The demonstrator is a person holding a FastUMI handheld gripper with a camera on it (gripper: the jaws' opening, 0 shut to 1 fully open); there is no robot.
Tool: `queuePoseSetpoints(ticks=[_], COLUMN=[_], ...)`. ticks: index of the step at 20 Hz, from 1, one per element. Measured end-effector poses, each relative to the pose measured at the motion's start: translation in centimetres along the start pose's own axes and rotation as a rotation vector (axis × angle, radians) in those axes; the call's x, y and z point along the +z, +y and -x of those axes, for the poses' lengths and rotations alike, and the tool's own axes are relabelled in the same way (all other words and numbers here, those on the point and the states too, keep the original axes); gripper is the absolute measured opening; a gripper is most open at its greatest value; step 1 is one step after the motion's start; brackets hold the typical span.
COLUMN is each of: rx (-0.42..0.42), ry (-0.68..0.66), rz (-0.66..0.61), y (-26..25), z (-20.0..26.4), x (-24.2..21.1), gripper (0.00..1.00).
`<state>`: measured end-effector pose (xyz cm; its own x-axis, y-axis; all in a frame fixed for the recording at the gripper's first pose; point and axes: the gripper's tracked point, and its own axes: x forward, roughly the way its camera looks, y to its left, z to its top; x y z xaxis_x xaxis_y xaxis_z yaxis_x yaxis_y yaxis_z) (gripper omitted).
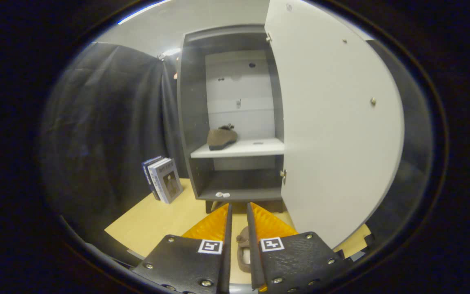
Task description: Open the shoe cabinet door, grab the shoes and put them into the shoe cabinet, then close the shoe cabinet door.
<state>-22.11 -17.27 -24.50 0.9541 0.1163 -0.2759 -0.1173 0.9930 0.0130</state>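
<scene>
My hand-held gripper (pixel 239 228) narrow around second shoe (pixel 243 249) on counter (pixel 157 220); grip uncertain. Door (pixel 333 122) open, one shoe (pixel 221 138) shelved. Next: lift toward shelf (pixel 255 149).

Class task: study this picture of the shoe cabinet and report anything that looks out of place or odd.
One shoe sits on the cabinet's white shelf, while the other shoe lies on the floor between the nearly closed tool fingers. Small white bits lie on the cabinet's bottom board.

Matt suede-like shoe (pixel 221 139); smooth matt cabinet door (pixel 333 134); pale wood-look tabletop (pixel 157 224)
</scene>
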Motion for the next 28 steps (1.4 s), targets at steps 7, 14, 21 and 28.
queuePoseSetpoints(ticks=[7,14,21,28], rx=[-0.022,-0.059,-0.082,-0.115], ry=[0.218,0.339,0.413,0.427], rz=[-0.004,-0.005,0.005,-0.009], y=[-0.5,-1.4,-1.7,-1.9], z=[-4.9,-9.2,-13.9,-18.0], x=[-12.1,-19.3,-22.4,-22.7], gripper=[0.2,0.2,0.2,0.2])
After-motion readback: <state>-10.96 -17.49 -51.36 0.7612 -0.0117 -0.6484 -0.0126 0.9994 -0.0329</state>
